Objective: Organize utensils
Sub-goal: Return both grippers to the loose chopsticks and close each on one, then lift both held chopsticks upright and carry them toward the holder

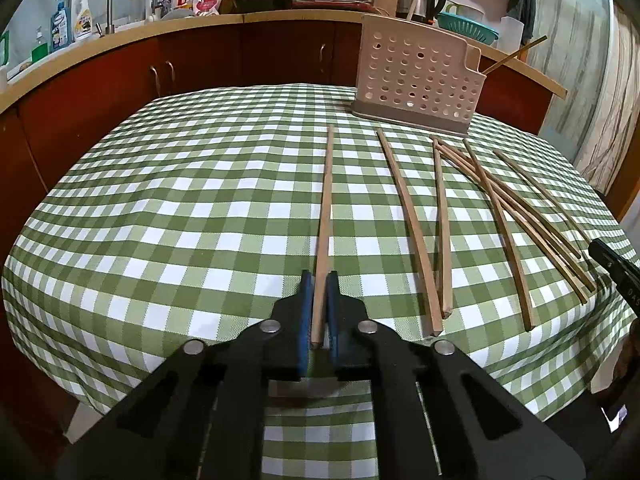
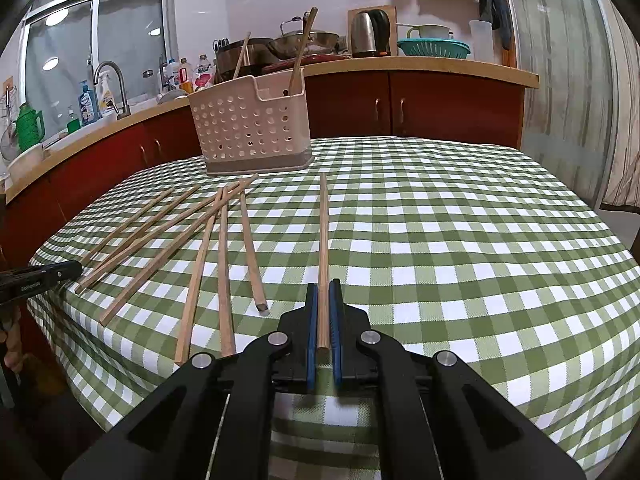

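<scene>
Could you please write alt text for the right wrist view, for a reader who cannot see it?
The right gripper is shut on one wooden chopstick that points up the green-and-white checked tablecloth toward a beige perforated plastic utensil holder with two chopsticks standing in it. More loose wooden chopsticks lie scattered to the left, with a kitchen counter behind.

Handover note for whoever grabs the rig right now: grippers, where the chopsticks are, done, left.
Left gripper: shut on a chopstick near its end, the rest lying on the checked tablecloth.
Right gripper: shut on another chopstick in the same way.
Holder: upright at the far side of the table, two chopsticks already standing in it.
Loose chopsticks: a scattered, partly crossed group on the cloth between the two grippers.
Done: two stowed, two gripped.
Left: lift both held ones into the holder, then clear the loose group.
</scene>
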`<state>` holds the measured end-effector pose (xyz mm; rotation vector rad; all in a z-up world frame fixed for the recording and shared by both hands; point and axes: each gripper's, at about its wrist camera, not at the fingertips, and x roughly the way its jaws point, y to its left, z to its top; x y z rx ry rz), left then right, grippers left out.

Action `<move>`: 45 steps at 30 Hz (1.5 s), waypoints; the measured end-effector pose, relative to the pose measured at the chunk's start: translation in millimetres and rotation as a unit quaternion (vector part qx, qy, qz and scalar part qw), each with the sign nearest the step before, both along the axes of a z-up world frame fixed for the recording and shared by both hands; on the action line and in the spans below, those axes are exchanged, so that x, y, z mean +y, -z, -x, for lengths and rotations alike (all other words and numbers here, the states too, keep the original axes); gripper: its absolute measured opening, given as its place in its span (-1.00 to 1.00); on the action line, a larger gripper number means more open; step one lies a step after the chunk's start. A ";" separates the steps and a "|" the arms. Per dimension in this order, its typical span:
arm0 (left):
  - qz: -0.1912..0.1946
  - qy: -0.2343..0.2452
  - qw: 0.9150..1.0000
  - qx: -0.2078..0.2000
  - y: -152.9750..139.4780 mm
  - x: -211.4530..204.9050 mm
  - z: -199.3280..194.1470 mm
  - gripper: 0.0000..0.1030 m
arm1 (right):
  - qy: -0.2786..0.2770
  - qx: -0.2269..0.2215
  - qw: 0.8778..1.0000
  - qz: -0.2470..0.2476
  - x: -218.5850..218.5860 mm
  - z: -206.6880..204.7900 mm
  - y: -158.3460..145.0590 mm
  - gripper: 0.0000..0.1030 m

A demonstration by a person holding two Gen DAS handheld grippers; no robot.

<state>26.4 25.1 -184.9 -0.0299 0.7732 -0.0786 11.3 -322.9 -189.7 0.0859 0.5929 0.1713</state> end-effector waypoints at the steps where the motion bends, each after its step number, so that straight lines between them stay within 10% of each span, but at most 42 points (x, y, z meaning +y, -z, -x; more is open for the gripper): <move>1: 0.000 0.001 1.000 0.000 -0.4 0.3 -0.3 -0.87 | 0.000 -0.001 1.000 0.001 0.1 0.7 -0.8 -0.87; 23: -0.040 -0.012 0.989 -0.139 -73.8 5.0 11.8 -0.88 | 0.005 -0.097 0.995 0.009 7.1 16.7 -79.8 -0.87; 45: -0.027 0.010 0.984 -0.178 -119.7 1.1 4.2 -0.88 | 0.003 -0.130 0.991 -0.001 13.2 15.5 -125.3 -0.87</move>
